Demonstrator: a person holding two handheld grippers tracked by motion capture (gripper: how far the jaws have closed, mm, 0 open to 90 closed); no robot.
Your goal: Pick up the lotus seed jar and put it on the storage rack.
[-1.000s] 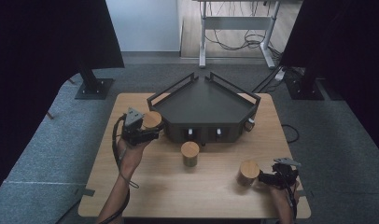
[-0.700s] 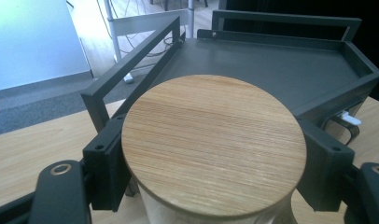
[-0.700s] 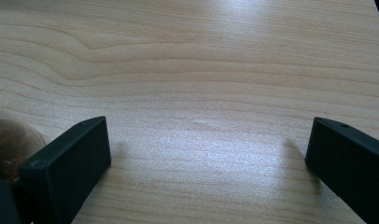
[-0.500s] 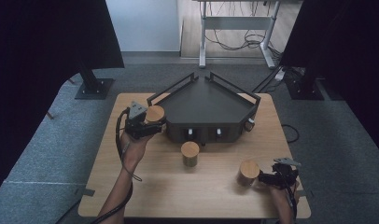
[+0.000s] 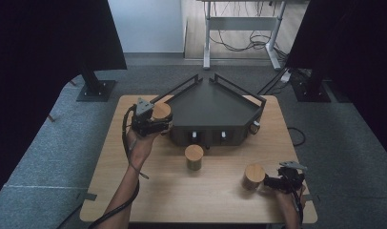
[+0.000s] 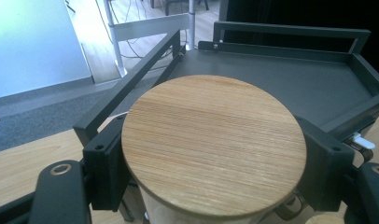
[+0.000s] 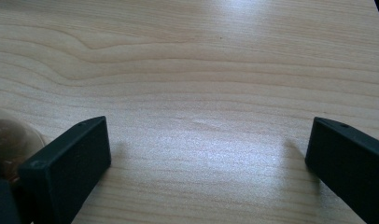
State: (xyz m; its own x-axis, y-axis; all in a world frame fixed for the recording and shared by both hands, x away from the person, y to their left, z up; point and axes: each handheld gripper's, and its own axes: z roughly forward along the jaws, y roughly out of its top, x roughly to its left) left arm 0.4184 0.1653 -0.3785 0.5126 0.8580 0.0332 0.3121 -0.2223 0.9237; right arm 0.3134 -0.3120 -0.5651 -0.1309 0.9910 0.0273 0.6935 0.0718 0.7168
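Reaching up from bottom left of the high view, left forearm extended, left gripper (image 5: 156, 121) clamped on a wooden-lidded jar (image 6: 214, 144) beside the black tray (image 5: 215, 102), right gripper (image 5: 276, 182) at lower right, jaws spread, beside 1 of 2 other jars (image 5: 254, 176).

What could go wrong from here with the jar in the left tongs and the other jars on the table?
1. The left tongs hold the wood-lidded jar just under its lid, right by the black tray's raised rail; it might knock the rail or slip.
2. The right tongs are open and low over the table, beside another jar; a sideways move could tip it.
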